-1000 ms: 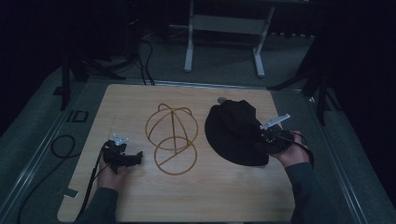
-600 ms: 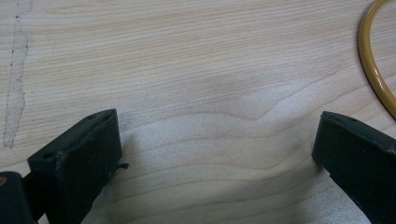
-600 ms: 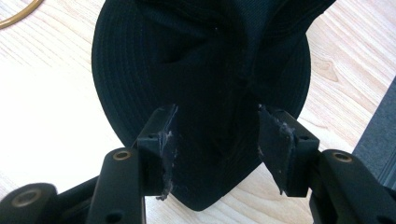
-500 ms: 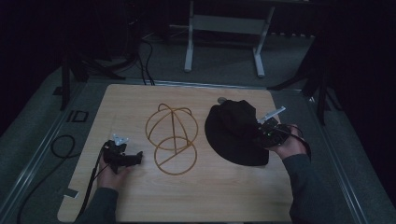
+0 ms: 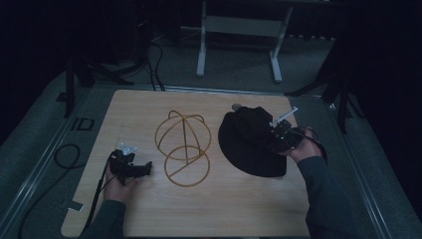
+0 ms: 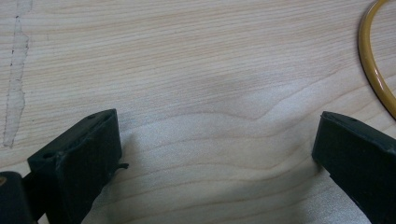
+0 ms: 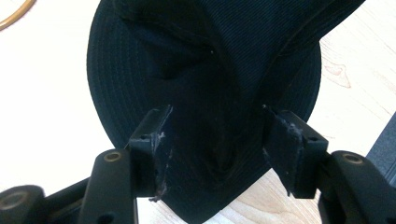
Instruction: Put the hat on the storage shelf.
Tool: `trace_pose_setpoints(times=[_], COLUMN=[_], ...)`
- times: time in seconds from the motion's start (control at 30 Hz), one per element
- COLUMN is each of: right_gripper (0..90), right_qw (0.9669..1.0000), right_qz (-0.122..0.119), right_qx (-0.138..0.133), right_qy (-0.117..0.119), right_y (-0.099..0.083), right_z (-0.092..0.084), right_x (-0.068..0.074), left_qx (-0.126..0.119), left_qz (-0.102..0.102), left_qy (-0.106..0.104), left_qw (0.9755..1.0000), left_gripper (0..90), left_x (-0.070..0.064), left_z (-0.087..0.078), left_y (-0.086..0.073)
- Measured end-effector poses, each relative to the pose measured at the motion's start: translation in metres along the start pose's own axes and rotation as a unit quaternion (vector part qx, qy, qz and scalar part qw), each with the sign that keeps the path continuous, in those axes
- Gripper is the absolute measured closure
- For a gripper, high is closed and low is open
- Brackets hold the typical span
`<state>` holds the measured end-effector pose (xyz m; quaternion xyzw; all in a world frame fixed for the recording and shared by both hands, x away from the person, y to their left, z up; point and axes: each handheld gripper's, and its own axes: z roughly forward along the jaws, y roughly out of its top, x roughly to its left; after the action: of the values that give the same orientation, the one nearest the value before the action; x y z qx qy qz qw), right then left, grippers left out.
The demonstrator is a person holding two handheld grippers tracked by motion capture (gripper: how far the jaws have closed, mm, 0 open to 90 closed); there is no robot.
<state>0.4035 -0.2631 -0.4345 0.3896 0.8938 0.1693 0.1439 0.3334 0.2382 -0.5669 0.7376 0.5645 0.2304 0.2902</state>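
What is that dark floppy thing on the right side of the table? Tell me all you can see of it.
It is a black hat of ribbed-looking fabric, with a round stitched brim and a soft, crumpled crown. It lies on the wooden table, to the right of a yellow wire stand and apart from it. The right tool has a fold of the hat between its jaws, which have just been opening.

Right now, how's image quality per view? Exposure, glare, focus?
High view: dim and underexposed, surroundings near black; the black hat merges into shadow, the wire stand still reads. Left gripper view: evenly lit, table grain sharp, soft shadows beside the left tongs. Right gripper view: table blown out white at left, hat fabric dark with little detail between the right tongs.
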Motion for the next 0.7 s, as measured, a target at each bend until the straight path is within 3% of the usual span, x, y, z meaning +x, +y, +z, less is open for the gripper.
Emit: trace_pose_setpoints(times=[0.47,0.7], right_gripper=[26.7,25.7], right_qw=[0.9993,0.9984], right_qz=[0.013,0.019], right_qx=[0.032,0.05], right_qy=[0.012,0.018], right_y=[0.013,0.018], right_z=[0.014,0.023], right_x=[-0.005,-0.009], left_qx=[0.0,0.0], left_qz=[0.0,0.0], left_qy=[0.0,0.0], left_qw=[1.0,1.0], left_gripper=[1.5,1.5], left_x=[0.0,0.0], left_z=[0.0,0.0], left_y=[0.0,0.0])
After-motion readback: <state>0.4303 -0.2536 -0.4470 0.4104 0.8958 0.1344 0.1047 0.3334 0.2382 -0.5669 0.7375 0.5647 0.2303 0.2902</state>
